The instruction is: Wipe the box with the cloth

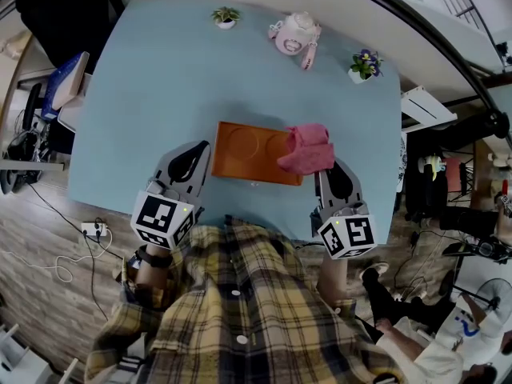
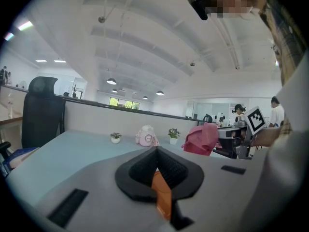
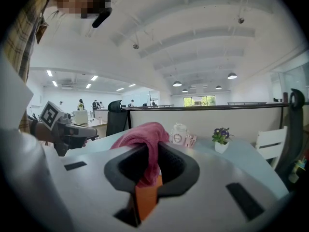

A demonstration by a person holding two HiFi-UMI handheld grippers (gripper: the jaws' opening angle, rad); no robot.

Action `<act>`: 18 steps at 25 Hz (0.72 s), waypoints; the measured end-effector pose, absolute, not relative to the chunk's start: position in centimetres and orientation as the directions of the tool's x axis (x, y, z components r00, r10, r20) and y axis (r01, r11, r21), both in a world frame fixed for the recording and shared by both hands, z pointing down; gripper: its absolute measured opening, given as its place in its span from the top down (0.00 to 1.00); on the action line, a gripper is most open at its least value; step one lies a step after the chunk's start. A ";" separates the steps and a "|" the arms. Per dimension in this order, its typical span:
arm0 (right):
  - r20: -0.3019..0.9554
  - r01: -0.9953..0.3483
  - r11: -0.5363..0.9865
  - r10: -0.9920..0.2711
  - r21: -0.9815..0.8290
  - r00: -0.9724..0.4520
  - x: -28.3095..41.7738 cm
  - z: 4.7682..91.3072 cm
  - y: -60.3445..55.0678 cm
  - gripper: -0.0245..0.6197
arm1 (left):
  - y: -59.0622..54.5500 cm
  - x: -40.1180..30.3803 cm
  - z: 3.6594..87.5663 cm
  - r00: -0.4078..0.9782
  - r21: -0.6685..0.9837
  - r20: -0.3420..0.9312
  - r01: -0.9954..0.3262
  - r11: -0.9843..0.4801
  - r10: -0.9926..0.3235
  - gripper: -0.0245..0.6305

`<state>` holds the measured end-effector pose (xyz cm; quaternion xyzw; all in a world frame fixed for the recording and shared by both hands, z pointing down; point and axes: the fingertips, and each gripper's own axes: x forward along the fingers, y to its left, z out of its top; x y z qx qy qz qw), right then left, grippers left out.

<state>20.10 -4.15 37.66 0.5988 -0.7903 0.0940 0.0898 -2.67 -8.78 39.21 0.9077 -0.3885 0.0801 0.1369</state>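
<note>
An orange box (image 1: 248, 154) lies flat on the light blue table (image 1: 160, 86), close to the front edge. A pink cloth (image 1: 308, 150) is bunched over the box's right end. My right gripper (image 1: 324, 170) is shut on it. The right gripper view shows the cloth (image 3: 142, 137) pinched between the pads of that gripper (image 3: 153, 151), with the orange box (image 3: 145, 197) below. My left gripper (image 1: 205, 146) is shut at the box's left end; touch cannot be told. In the left gripper view its jaws (image 2: 156, 151) meet, with the box (image 2: 161, 195) showing beneath them and the cloth (image 2: 200, 139) beyond.
At the table's far side stand a pink toy teapot (image 1: 294, 34) and two small potted plants (image 1: 226, 16) (image 1: 365, 64). A black office chair (image 2: 43, 110) is at the left, a white chair (image 3: 270, 144) at the right. A power strip (image 1: 94, 229) lies on the floor.
</note>
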 end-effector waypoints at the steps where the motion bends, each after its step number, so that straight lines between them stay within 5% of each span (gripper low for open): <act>1: 0.255 -0.963 0.267 -0.929 -0.042 -0.268 20.1 37.7 -4.2 0.88 | -8.8 -2.7 39.2 0.685 0.187 0.253 -0.728 -0.660 -0.684 0.98; 18: 0.265 -0.957 0.287 -0.921 -0.033 -0.285 19.8 37.9 -4.3 0.88 | -8.7 -2.6 39.4 0.682 0.191 0.252 -0.731 -0.655 -0.687 0.98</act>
